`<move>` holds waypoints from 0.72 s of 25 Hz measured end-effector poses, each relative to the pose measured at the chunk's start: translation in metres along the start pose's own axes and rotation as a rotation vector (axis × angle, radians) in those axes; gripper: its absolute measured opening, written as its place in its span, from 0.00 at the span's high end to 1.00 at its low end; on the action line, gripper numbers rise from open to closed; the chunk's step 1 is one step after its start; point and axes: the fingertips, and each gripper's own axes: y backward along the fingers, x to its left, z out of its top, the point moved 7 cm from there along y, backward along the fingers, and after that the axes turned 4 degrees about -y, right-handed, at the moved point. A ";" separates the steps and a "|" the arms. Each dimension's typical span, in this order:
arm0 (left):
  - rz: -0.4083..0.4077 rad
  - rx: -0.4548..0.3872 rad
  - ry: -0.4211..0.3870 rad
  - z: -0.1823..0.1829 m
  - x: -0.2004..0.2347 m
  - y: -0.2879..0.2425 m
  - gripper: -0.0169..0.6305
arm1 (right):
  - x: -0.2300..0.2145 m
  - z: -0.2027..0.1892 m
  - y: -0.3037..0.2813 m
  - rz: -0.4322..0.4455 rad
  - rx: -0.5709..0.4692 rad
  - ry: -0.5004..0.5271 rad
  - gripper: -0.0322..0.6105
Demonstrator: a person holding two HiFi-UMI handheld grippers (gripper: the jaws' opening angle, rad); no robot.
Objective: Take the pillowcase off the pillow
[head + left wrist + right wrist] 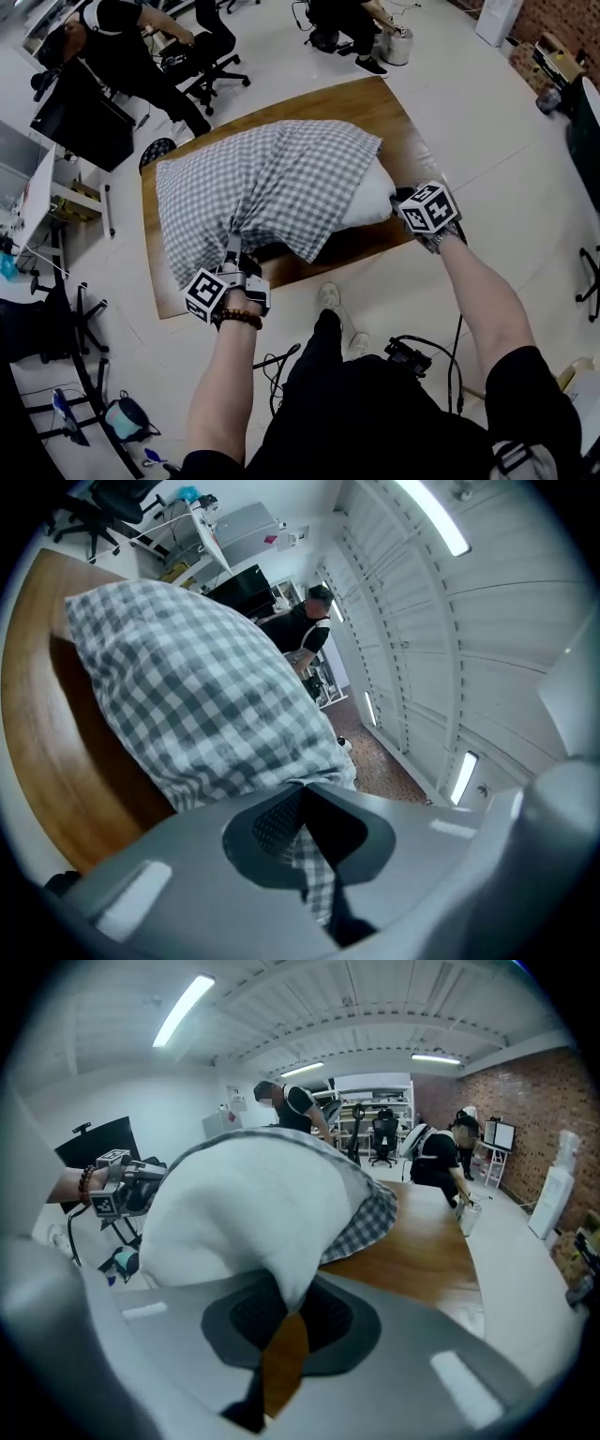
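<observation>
Two grippers are on the job, one at each end of the pillow's near side. The left gripper [302, 832] is clenched on a fold of the grey-and-white checked pillowcase [262, 183]. Its own view shows the jaws pressed together with a strip of checked cloth caught between them. From the head view, that cloth is drawn into a tight bunch at the near edge of the table [398, 127].

Over to the right gripper [281, 1309]: its jaws are nipped on a corner of the white pillow [239, 1208]. The white cloth tapers to a point right between the pads, with brown tabletop showing below it.

The pillow lies across the wooden table, and the pillowcase covers most of it. Only the right end pokes out bare and white, and the checked hem lies across it just beyond the right gripper. The left gripper points level along the table; the right one tilts downward. A beaded bracelet [239, 320] sits on the left wrist.

Beyond the table, a person [117, 47] in dark clothes bends beside an office chair [211, 61]. A second person [347, 23] is low on the pale floor [469, 112] at the far side.
</observation>
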 end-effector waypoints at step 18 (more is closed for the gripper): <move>-0.159 0.291 -0.110 -0.073 -0.101 0.065 0.72 | 0.024 -0.039 0.087 0.180 -0.022 -0.102 0.66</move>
